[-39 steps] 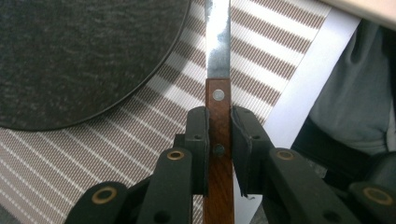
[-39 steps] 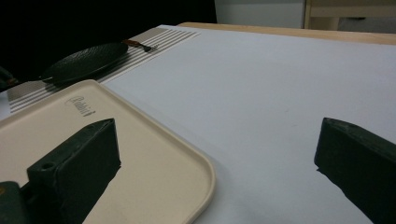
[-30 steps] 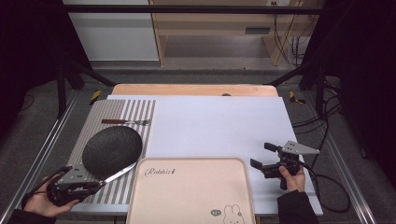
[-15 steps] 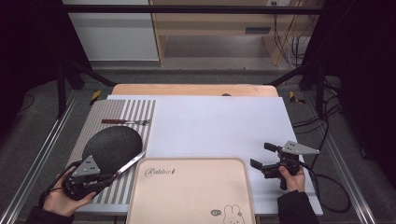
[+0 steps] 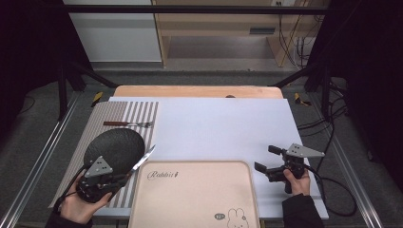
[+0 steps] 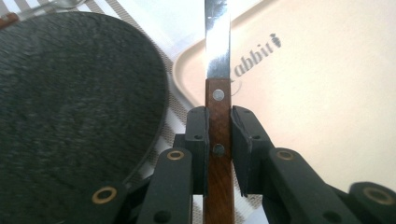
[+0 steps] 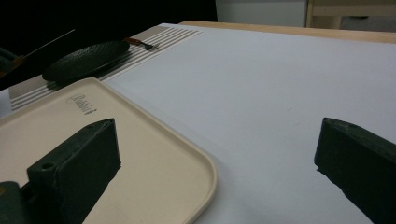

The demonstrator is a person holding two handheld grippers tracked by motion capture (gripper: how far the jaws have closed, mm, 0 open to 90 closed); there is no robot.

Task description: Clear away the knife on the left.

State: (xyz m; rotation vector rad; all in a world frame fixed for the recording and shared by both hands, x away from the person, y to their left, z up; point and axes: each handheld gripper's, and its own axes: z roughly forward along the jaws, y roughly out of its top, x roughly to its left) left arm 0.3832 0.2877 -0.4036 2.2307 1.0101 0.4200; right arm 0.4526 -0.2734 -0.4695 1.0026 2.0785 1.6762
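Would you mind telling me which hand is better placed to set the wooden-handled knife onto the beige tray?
Left, probably: the left gripper is clamped on the wooden-handled knife, blade tip near the beige tray. The right gripper is open beside the tray.

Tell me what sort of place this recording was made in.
Probably a lab or workshop bench staged as a dining setting: a white-covered table inside a black metal frame, loose cables on the floor behind, and a beige rabbit-print tray, dark round plate and striped placemat.

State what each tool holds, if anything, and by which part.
The left tool grips a knife by its wooden handle, just behind the blade. The right tool stands open, holding nothing.
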